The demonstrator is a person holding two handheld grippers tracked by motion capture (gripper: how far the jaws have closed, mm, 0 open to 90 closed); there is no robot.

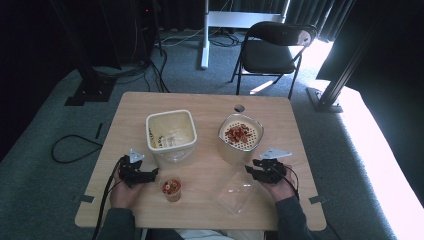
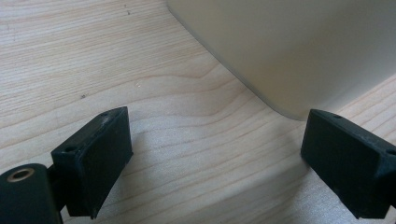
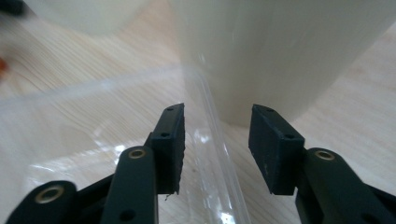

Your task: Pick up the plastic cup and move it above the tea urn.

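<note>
Right gripper (image 3: 217,135) jaws part-open astride clear plastic lid's (image 1: 238,191) thin rim, unpinched, left gripper (image 2: 215,154) jaws wide, empty, over pale woodgrain tabletop (image 2: 177,116).

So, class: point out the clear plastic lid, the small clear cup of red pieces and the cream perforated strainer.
Clear plastic lid (image 1: 237,192), high view, its flat middle.
Small clear cup of red pieces (image 1: 171,189), high view, its side wall.
Cream perforated strainer (image 1: 253,135), high view, its holed right part.

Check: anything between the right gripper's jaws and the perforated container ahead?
Right gripper view: the clear lid's rim between the right gripper's jaws, then bare table before the container.
</note>
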